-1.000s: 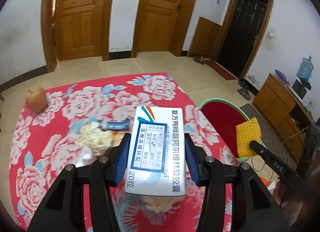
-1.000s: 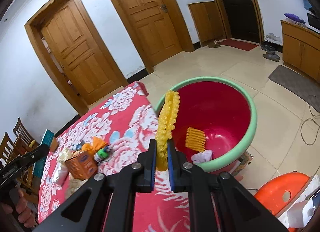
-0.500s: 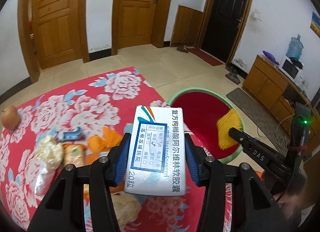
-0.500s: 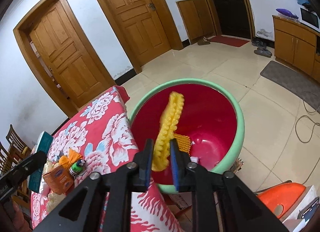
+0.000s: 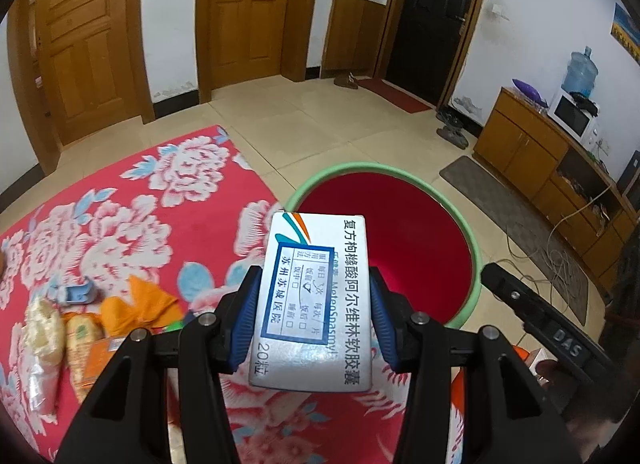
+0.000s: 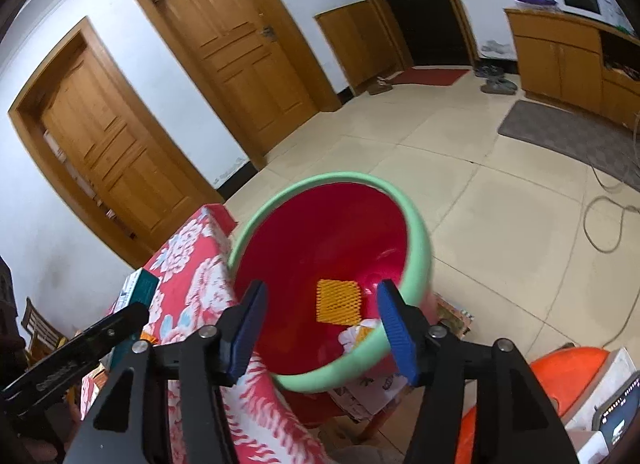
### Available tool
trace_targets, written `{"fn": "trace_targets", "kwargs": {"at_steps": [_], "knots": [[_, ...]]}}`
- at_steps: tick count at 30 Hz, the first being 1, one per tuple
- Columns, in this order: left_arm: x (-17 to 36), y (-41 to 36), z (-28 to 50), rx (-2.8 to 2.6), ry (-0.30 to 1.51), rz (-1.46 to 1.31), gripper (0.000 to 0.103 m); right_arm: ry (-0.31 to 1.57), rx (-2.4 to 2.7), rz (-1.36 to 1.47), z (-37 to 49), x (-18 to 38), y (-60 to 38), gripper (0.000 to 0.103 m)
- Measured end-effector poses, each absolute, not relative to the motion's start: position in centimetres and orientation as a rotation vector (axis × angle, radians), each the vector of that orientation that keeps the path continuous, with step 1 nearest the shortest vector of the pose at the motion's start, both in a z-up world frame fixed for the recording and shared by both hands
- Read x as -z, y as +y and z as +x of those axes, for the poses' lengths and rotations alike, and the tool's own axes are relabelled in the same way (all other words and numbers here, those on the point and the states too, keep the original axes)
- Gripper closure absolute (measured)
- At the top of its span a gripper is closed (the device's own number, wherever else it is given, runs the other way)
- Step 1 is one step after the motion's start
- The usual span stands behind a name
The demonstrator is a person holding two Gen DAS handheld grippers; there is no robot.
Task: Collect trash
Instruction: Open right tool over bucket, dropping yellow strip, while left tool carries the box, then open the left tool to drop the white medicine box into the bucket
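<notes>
My left gripper is shut on a white medicine box with blue print, held over the table edge just short of the red basin with the green rim. My right gripper hangs above that basin; its jaws are opening and nothing is between them. A yellow foam net lies flat on the basin's bottom beside white paper. On the red floral tablecloth lie an orange wrapper, a small blue item and bagged food.
The basin stands beside the table's right edge. An orange plastic object sits low right of it. Cables and a grey mat lie on the tiled floor. A wooden cabinet lines the right wall.
My right gripper opened over the basin and the yellow foam net it held dropped out of its jaws. My left gripper carried the medicine box right, toward the basin.
</notes>
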State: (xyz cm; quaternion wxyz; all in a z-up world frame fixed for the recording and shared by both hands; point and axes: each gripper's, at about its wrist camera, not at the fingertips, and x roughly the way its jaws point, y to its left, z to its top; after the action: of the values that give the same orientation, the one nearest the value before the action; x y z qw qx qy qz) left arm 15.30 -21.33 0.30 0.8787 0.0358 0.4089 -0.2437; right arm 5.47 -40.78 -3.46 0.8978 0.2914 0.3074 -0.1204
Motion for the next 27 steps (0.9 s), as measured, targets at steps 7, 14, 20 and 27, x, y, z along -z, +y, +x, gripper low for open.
{"fn": "trace_targets", "kwargs": {"at_steps": [7,14,20,27], "knots": [[1.1,-23.9,16.2,0.517,0.869,0.112,0.052,0.647,0.305,0.639,4.0,4.9,-42.5,0.037],[2.4,-26.2,16.9,0.542,0.885,0.139,0.05,0.651,0.318,0.677,3.2,5.8,-43.1,0.036],[2.1,-26.6,16.8,0.553,0.875,0.127,0.039,0.647,0.319,0.678,3.0,5.8,-43.2,0.036],[1.2,-25.6,15.9,0.541,0.873,0.12,0.039,0.645,0.307,0.664,3.0,5.2,-42.9,0.036]]}}
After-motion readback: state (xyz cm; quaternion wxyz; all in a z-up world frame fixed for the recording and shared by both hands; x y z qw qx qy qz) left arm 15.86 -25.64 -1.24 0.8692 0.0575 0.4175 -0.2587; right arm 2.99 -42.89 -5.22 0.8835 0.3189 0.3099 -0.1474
